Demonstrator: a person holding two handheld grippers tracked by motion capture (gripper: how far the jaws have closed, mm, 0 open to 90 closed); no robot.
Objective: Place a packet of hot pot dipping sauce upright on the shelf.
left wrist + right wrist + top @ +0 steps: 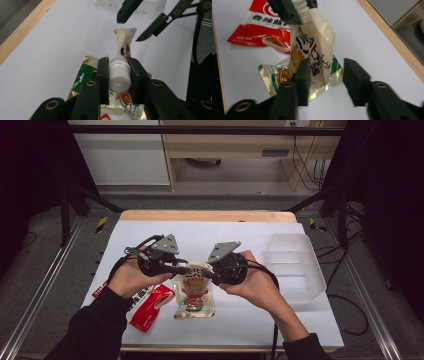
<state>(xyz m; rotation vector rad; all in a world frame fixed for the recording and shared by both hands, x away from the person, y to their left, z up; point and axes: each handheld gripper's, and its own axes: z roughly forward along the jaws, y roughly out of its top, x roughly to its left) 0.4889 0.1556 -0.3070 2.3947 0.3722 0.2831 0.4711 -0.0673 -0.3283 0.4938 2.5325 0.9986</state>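
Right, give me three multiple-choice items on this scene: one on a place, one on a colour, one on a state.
1. Where does the clear plastic tub stand?
A. at the table's right side
B. under the red packet
C. in the left gripper

2. What colour is the spout pouch's screw cap?
A. blue
B. white
C. black

3. How does the right gripper stand?
A. clamped on the cap
B. jaws apart, nothing pinched
C. shut on the red packet

Key: 1 A, the high view shows it on the white sheet's right side. 2 B, the left gripper clamps a white cap. 3 B, a gap shows between its jaws beside the spout pouch.
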